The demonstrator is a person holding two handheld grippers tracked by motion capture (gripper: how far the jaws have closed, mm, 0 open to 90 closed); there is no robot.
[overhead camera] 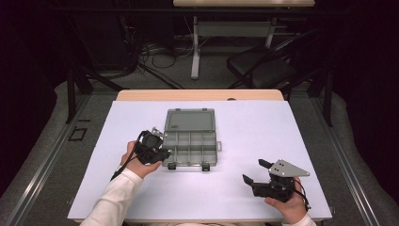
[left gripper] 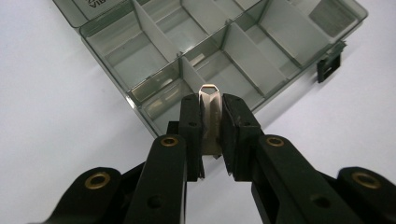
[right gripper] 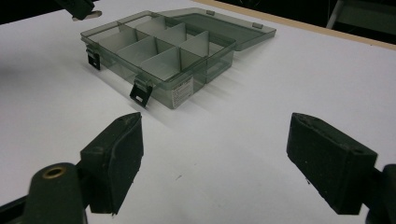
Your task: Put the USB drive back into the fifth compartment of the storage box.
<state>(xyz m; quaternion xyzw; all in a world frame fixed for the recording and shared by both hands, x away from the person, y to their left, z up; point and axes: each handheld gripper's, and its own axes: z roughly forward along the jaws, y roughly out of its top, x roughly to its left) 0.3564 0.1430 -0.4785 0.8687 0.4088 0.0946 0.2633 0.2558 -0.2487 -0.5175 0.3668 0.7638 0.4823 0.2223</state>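
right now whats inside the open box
Every compartment of the box that shows is bare, with only the dividers inside. The left gripper holds a small metal clip above the box's near corner, and jaws and clip cover part of that compartment's floor.

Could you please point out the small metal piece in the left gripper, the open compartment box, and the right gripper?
Metal piece (left gripper: 210,95), left gripper view, on its looped tip above the pads.
Compartment box (overhead camera: 190,141), high view, on the divider wall between its rows.
Right gripper (right gripper: 214,165), right gripper view, midway between its open fingertips.
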